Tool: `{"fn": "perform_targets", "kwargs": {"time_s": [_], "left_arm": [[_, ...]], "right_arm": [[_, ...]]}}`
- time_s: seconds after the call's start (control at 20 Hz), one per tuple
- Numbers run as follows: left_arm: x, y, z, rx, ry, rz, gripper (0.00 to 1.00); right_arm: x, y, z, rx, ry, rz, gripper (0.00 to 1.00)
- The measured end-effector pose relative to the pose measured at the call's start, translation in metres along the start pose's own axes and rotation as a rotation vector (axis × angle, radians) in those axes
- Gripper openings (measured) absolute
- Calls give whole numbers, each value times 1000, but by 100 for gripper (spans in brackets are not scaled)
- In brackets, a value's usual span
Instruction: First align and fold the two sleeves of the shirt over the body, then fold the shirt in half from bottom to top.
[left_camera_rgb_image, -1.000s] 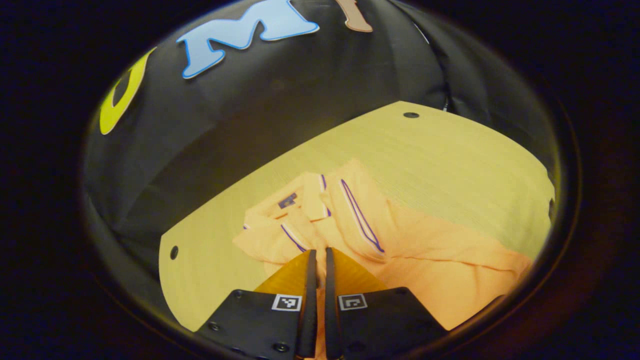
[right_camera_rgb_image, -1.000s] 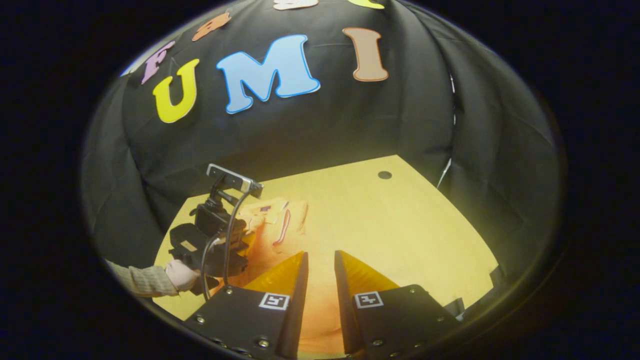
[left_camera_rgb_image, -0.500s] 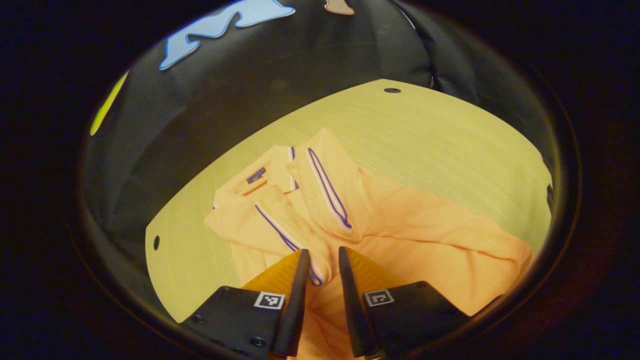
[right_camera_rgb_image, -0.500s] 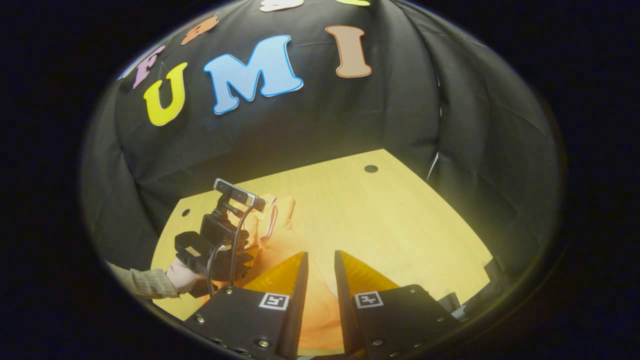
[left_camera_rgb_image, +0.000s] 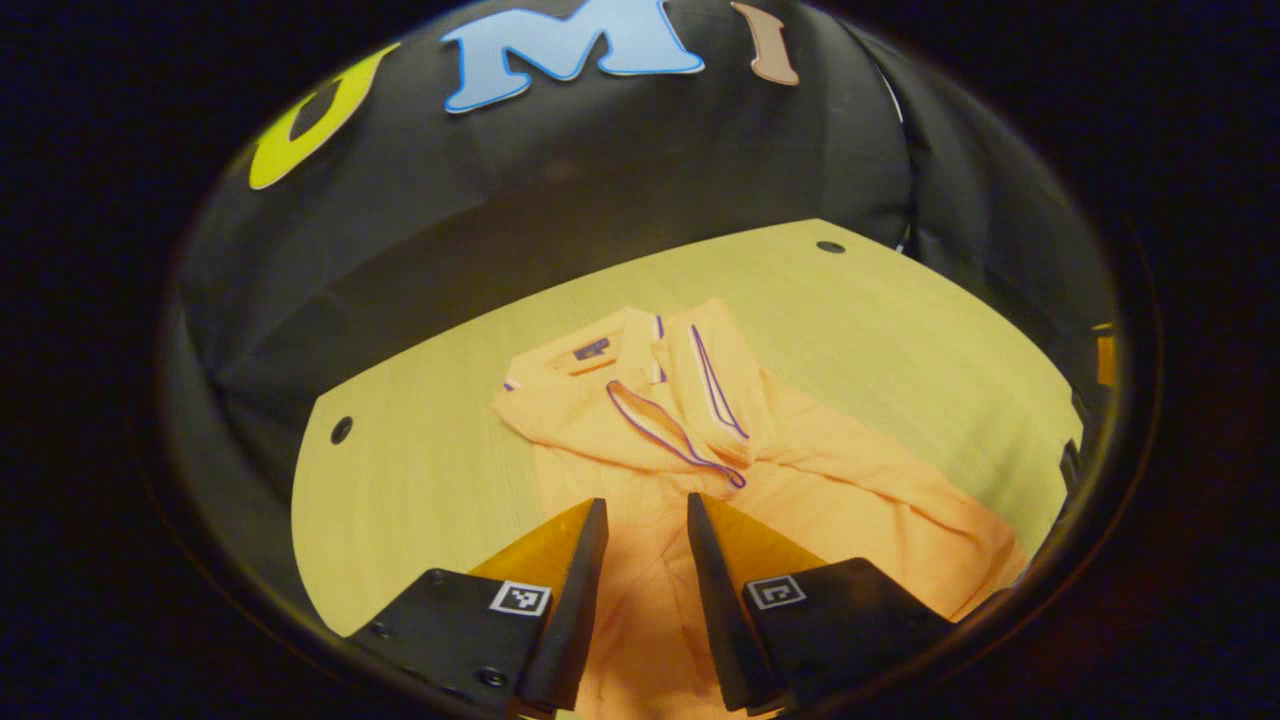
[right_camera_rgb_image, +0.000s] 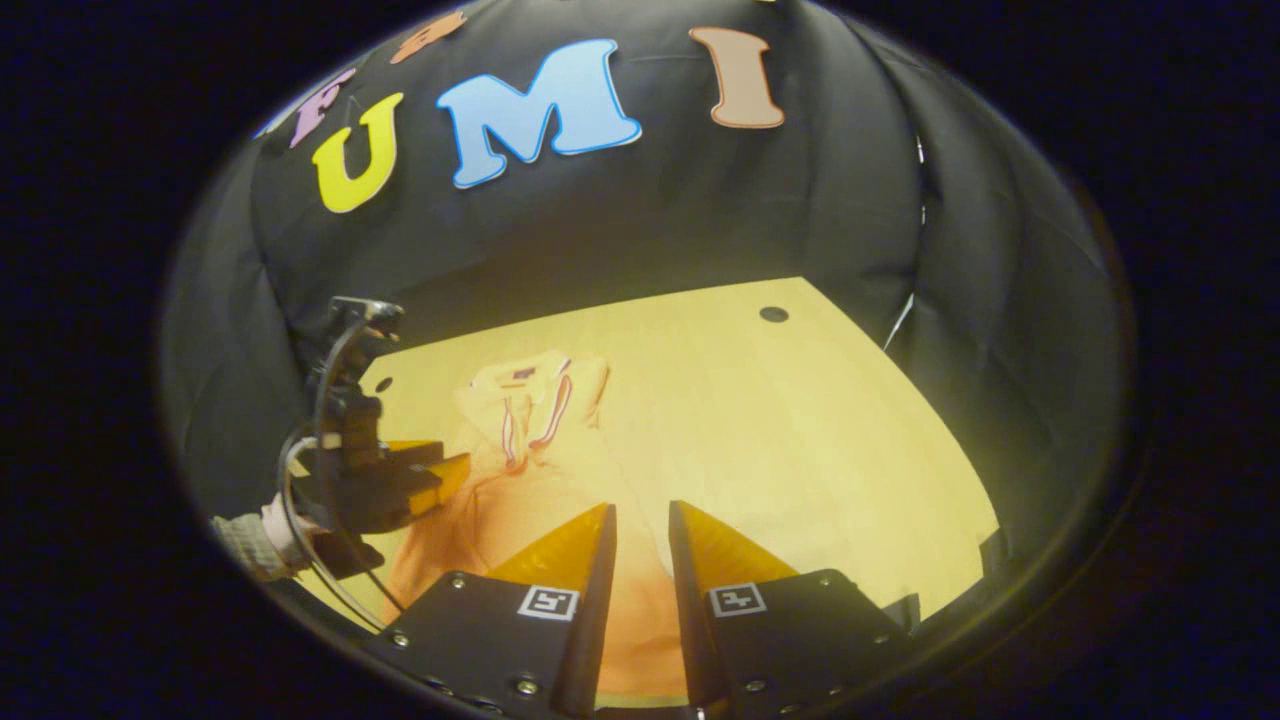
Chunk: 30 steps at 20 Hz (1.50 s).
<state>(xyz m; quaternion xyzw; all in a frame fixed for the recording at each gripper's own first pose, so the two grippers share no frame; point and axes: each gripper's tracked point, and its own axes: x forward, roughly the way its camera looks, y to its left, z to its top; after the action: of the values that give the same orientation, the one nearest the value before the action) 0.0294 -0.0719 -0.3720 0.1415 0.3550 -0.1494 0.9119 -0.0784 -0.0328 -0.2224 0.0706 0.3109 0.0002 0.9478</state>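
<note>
Left gripper view: left gripper released, lifted off shirt; right gripper parted.

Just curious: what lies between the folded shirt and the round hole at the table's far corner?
Bare table, in the right gripper view, from shirt to hole.

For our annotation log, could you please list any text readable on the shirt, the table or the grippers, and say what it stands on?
No text here can be read.
Neck label of the shirt: a dark patch, too small to read.
Square markers on the left gripper and the right gripper: coded patterns, no words or numbers.
Table: no writing visible.
</note>
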Motion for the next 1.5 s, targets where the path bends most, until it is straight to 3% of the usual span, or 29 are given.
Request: {"fn": "perform_targets", "kwargs": {"time_s": [0.45,0.5,0.75,0.85,0.9,0.95,1.0,1.1,1.5], "left_arm": [[-94,41,-107,-190,130,93,57],[-102,41,-121,-203,155,101,63],[-126,15,-175,-263,268,56,64],[-131,5,-190,-285,303,33,68],[-136,0,-195,-292,318,23,69],[-137,-1,-200,-294,337,18,78],[-139,-4,-205,-294,350,13,87],[-142,-7,-216,-284,386,16,96],[-138,-11,-244,-265,510,25,96]], "right_arm": [[29,4,-80,-53,296,91,33],[32,4,-89,-41,327,96,33],[32,3,-129,-39,455,109,34],[30,5,-142,-53,494,121,59],[28,5,-147,-65,508,119,60],[26,7,-150,-73,523,125,61],[25,8,-154,-84,538,121,78],[20,6,-163,-108,558,106,99],[19,-8,-196,-247,687,15,99]]}}
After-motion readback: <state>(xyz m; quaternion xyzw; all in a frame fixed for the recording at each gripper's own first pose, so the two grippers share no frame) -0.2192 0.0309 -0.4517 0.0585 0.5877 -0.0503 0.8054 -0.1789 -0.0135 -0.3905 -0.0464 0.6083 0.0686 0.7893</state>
